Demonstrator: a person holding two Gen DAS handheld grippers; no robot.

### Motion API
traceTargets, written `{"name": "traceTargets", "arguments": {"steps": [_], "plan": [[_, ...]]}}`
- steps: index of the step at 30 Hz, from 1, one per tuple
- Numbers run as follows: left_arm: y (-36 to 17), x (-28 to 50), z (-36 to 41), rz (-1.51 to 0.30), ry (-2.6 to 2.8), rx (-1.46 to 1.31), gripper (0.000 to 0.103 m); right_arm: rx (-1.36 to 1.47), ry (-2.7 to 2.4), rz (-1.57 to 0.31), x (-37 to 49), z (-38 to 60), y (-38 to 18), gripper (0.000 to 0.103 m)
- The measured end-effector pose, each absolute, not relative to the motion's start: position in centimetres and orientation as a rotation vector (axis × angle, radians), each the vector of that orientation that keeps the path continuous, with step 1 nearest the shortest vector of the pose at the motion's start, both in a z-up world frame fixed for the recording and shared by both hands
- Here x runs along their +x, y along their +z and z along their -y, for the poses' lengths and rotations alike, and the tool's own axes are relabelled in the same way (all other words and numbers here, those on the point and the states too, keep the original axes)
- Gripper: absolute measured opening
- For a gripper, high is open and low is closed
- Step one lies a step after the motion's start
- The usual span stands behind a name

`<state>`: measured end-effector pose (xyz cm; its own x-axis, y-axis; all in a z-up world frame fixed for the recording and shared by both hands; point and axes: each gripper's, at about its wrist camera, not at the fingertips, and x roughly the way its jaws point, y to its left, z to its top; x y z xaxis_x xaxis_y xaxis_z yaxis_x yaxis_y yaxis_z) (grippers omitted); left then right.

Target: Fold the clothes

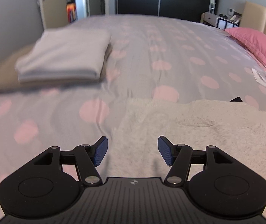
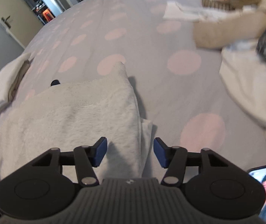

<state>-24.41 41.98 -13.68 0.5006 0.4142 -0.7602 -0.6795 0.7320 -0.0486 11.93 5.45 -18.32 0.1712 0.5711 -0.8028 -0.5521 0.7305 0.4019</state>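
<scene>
Garment: a cream fleece top (image 1: 198,130), fuzzy side up, lying on the bedcover (image 1: 142,43) at the near edge of the bed.
Lie of garment from tools: straight ahead of and below both grippers; its long axis appears to run along the near edge, from one gripper to the other.
Left gripper (image 1: 132,151): jaws standing apart, nothing between them; poised over the garment's left edge, pads clear of the cloth.
Right gripper (image 2: 130,152): jaws apart, nothing pinched; the garment's right edge, with a loose fold, lies under the gap.
Nearer hand: neither; each has its own end.
Condition of garment: already doubled over in part, rib-knit band showing, far right corner peaked.
Other cloth: folded stack (image 1: 65,54) toward the far left corner; unfolded heap (image 2: 245,46) along the right side.
Judgement: next fold probably needs both ends gripped.
</scene>
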Motion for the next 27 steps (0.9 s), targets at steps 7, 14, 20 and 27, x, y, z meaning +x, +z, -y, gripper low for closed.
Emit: {"name": "traceTargets", "arguments": {"steps": [7, 14, 20, 27], "plan": [[-14.8, -23.4, -41.9, -0.832, 0.648, -0.371, 0.058, 0.053, 0.774, -1.203, 13.1, -6.0, -21.2, 0.06], [-15.4, -22.6, -41.5, -0.874, 0.647, -0.333, 0.058, 0.005, 0.814, -1.187, 12.2, -7.4, -21.6, 0.018], [-14.2, -23.3, -42.0, -0.832, 0.661, -0.38, 0.058, 0.055, 0.811, -1.177, 12.0, -6.8, -19.5, 0.014], [-12.2, -24.2, -42.3, -0.775, 0.656, -0.397, 0.058, 0.043, 0.829, -1.194, 10.3, -7.3, -13.0, 0.013]]}}
